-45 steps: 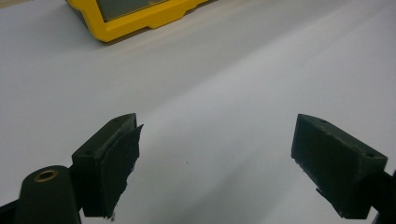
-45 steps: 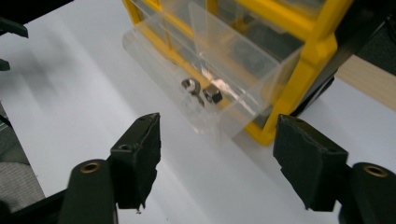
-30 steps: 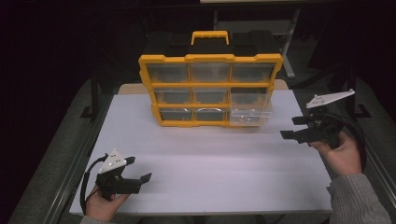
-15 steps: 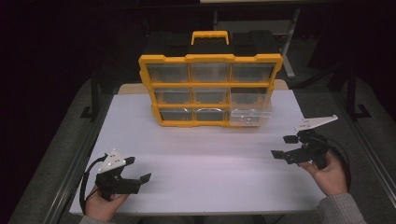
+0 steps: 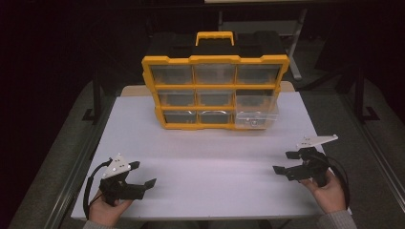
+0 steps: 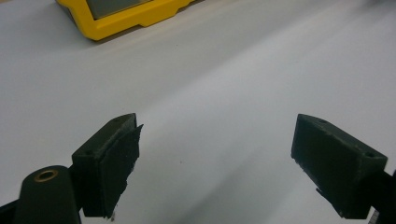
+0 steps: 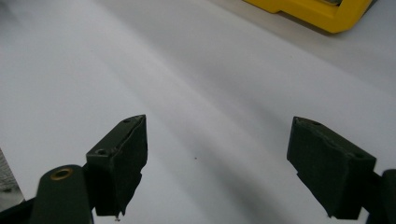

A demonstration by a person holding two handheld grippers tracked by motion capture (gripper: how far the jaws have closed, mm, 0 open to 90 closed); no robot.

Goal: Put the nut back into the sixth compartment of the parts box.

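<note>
Currently I log both grippers, left (image 5: 143, 175) and right (image 5: 285, 162), jaws spread, empty; organizer's (image 5: 215, 90) lower-right drawer (image 5: 257, 112) out, contents unhandled.

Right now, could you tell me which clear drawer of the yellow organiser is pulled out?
The bottom-right clear plastic drawer of the yellow organiser case; it juts forward, while the other eight sit flush.

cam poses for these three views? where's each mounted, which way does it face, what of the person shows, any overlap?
High view: above the person's side, facing forward and down on the white table and yellow organizer; both hands, left gripper, right gripper.
Left gripper view: rides the left gripper, looking along its open jaws across the table to the organizer's corner.
Right gripper view: same from the right gripper, jaws open.
Shared: table and organizer.
</note>
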